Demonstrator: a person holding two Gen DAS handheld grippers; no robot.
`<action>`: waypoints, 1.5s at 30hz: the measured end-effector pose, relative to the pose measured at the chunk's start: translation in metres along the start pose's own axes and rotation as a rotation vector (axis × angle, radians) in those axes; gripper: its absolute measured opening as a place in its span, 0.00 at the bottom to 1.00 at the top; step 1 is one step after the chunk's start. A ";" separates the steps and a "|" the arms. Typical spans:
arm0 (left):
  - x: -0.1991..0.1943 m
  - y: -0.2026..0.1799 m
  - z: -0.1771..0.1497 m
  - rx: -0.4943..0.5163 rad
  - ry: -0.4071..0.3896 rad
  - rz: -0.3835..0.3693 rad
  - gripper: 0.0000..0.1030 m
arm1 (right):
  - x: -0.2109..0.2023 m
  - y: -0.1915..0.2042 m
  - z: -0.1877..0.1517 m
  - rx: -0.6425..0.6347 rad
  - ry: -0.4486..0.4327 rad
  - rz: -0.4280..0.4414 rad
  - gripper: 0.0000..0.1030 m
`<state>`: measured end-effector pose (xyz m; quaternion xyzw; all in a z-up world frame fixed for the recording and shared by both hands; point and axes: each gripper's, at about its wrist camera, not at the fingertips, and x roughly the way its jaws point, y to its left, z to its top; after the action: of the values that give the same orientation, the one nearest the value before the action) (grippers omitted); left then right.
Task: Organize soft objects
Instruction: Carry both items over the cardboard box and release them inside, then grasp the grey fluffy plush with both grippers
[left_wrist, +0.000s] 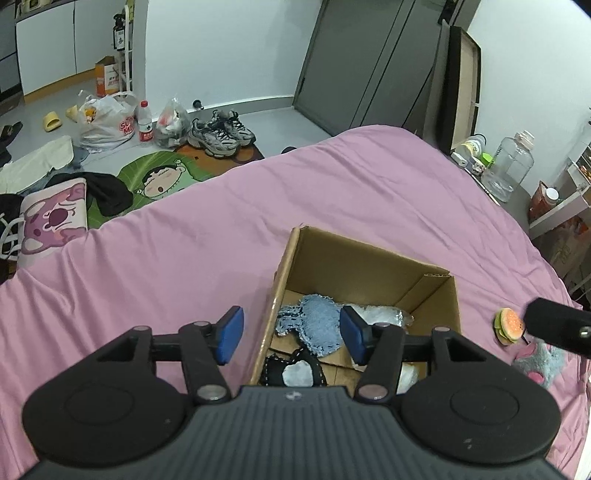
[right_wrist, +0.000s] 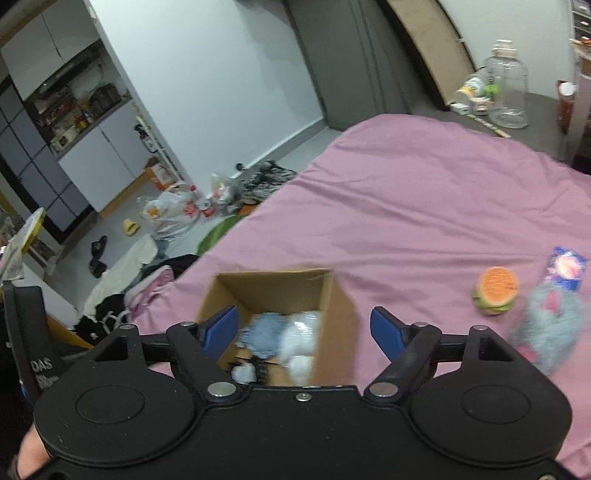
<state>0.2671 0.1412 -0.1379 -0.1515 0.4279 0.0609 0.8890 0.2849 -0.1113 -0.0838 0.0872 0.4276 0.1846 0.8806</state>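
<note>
Both the left gripper (left_wrist: 291, 334) and the right gripper (right_wrist: 304, 330) hang with jaws wide and empty over the box (right_wrist: 334, 306) on the bed (right_wrist: 406, 206), the burger toy (right_wrist: 495, 290) lying right, nearer the right gripper.

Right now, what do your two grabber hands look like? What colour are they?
Both look alike. The left gripper has a black ribbed body, two round black discs, black linkage bars with silver pivot pins, and blue pads on its fingers. The right gripper has the same black body, silver pins and blue finger pads. No cables show on either.
</note>
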 end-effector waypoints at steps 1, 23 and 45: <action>0.000 -0.001 0.000 0.002 -0.002 0.001 0.57 | -0.005 -0.008 0.000 -0.006 -0.004 -0.016 0.79; -0.018 -0.078 0.007 0.139 -0.013 0.006 0.76 | -0.049 -0.154 0.001 0.253 -0.098 -0.066 0.89; -0.003 -0.198 -0.010 0.185 0.013 -0.038 0.76 | -0.004 -0.249 -0.029 0.544 0.012 -0.061 0.66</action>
<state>0.3049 -0.0494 -0.0983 -0.0772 0.4346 0.0033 0.8973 0.3218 -0.3418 -0.1766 0.3064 0.4689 0.0370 0.8276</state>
